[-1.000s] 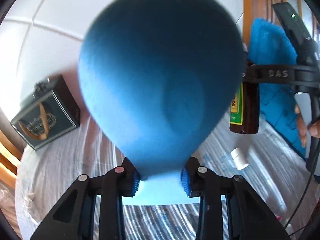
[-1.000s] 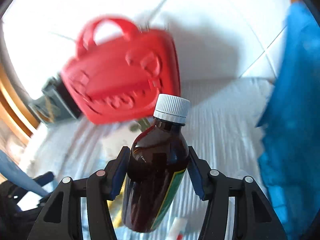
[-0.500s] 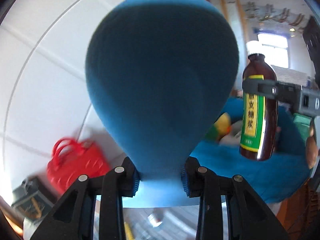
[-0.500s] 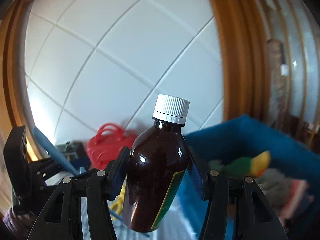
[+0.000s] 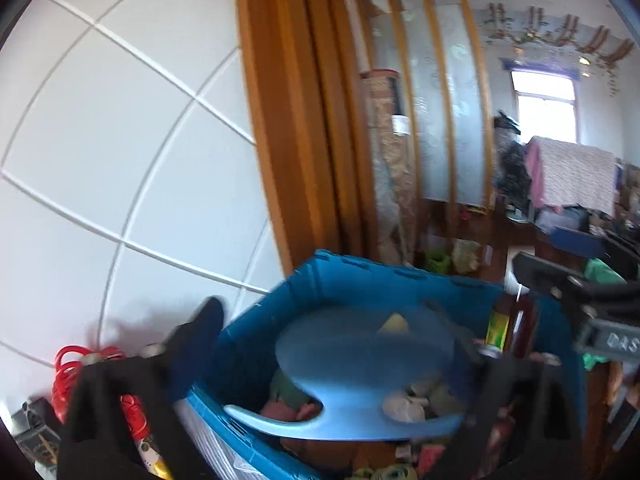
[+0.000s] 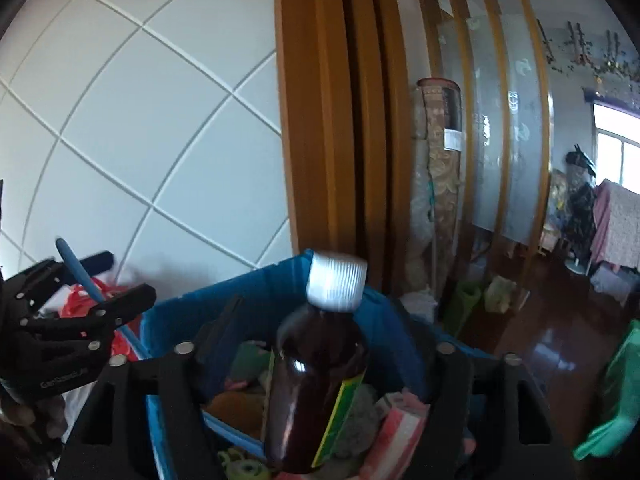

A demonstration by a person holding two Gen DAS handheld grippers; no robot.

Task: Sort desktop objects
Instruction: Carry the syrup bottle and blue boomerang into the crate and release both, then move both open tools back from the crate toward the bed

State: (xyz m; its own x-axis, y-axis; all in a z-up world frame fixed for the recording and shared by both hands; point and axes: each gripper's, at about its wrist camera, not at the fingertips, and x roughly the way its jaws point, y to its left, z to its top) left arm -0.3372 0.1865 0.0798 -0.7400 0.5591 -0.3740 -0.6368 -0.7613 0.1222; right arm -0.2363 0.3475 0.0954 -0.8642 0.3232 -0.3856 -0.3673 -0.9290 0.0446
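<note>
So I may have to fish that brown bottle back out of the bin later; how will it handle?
The brown bottle looks like smooth, glossy plastic or glass, so probably slippery. It is round, so likely to roll once it lies on the toys in the blue bin. It seems dark throughout, perhaps full and fairly heavy; the ribbed white cap should give better purchase.

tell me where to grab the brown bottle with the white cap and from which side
Take the brown bottle by its wide round body below the shoulder, not the narrow ribbed white cap. It is near upright over the blue bin, so come level from the camera's side, a finger on each flank. On the right gripper the jaws have just been opening and stand clear of it.
</note>
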